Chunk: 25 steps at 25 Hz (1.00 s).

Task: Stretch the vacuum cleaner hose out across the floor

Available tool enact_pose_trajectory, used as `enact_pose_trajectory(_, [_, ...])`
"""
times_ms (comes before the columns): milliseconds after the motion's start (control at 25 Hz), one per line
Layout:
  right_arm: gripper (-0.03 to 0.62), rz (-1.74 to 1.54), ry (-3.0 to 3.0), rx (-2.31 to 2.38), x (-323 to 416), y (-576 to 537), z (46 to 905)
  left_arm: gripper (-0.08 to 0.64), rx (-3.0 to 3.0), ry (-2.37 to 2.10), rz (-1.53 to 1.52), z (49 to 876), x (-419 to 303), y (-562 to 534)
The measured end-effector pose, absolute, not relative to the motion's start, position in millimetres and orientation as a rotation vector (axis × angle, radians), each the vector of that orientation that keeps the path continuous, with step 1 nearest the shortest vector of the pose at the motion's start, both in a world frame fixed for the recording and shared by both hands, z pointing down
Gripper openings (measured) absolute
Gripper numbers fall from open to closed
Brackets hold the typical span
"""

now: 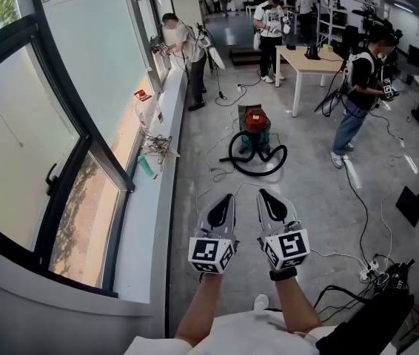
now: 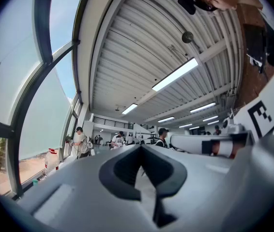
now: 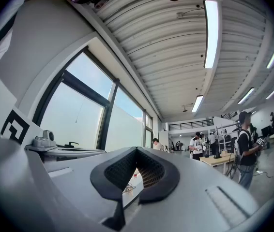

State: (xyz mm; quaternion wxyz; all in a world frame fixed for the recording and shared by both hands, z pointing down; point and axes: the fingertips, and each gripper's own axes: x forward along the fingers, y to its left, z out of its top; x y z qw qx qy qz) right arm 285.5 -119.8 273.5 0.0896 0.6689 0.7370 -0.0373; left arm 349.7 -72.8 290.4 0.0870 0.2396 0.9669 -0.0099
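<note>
The vacuum cleaner [image 1: 255, 126], red on top with a green body, stands on the grey floor a few steps ahead in the head view. Its black hose [image 1: 260, 164] lies coiled in a loop around and in front of it. My left gripper [image 1: 226, 197] and right gripper [image 1: 263, 192] are held side by side at waist height, well short of the hose, both pointing toward it. Each is shut with nothing between its jaws. The left gripper view shows the left gripper [image 2: 141, 147] with its jaws meeting, aimed up at the ceiling. The right gripper [image 3: 137, 149] looks the same in its own view.
A long white windowsill [image 1: 144, 220] runs along the left with a wire rack [image 1: 158, 146] and small bottles. Several people stand further back near a wooden table [image 1: 309, 59]. Thin cables [image 1: 357, 191] trail over the floor, and a power strip [image 1: 370, 271] lies at the right.
</note>
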Motion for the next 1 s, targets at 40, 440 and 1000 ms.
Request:
enact_pose_trajectory(40, [-0.002,-0.115,2.192,1.999,272,-120,278,0.0,0.72,2.882,-0.022,293,338,-74])
enact_pose_trajectory(440, [-0.002,-0.158,2.283,2.233,178,-87,343,0.0,0.765,2.997,-0.008,334,248,-58])
enact_pose_trajectory(1000, [-0.002,-0.045,2.284,2.174,85,96,331,0.002,0.708,2.981,-0.009,321,145,136])
